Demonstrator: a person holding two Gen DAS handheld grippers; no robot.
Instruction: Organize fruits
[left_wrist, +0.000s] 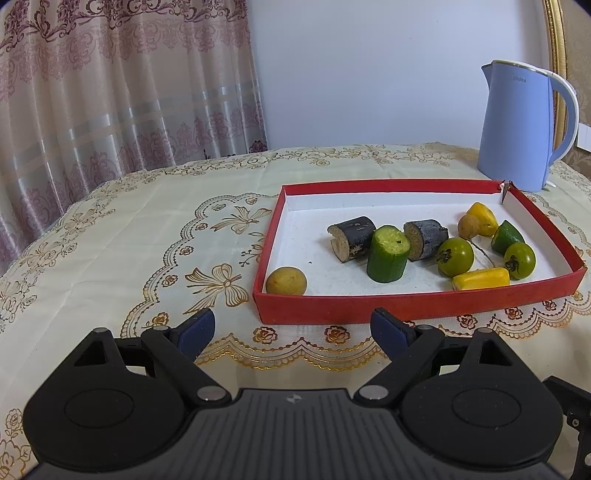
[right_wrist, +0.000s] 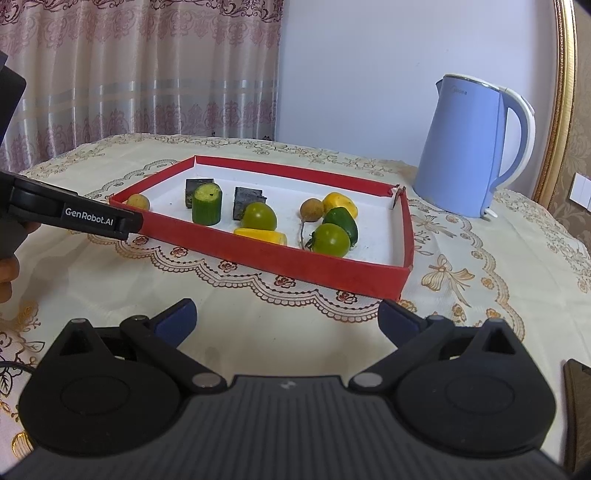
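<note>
a shallow red tray (left_wrist: 406, 308) sits on the cloth-covered bench (left_wrist: 147, 229) and holds the fruit pieces: a green cucumber chunk (left_wrist: 388, 254) upright near its middle, two dark chunks behind it, two green tomatoes (left_wrist: 455, 257) toward its right edge, a small brown round fruit (left_wrist: 286, 281) in its near-left corner; a blue kettle (left_wrist: 524, 125) stands beyond its far-right corner; the left hand-held gripper (left_wrist: 293, 330) and the right hand-held gripper (right_wrist: 288, 319) both hover before its near edge, fingers spread, holding nothing.

Ahead of your jaws, the table (left_wrist: 110, 229) wears a cream embroidered cloth (left_wrist: 207, 236). Directly on it sit a red tray (left_wrist: 369, 308) and, beyond, a blue kettle (left_wrist: 517, 125).
</note>
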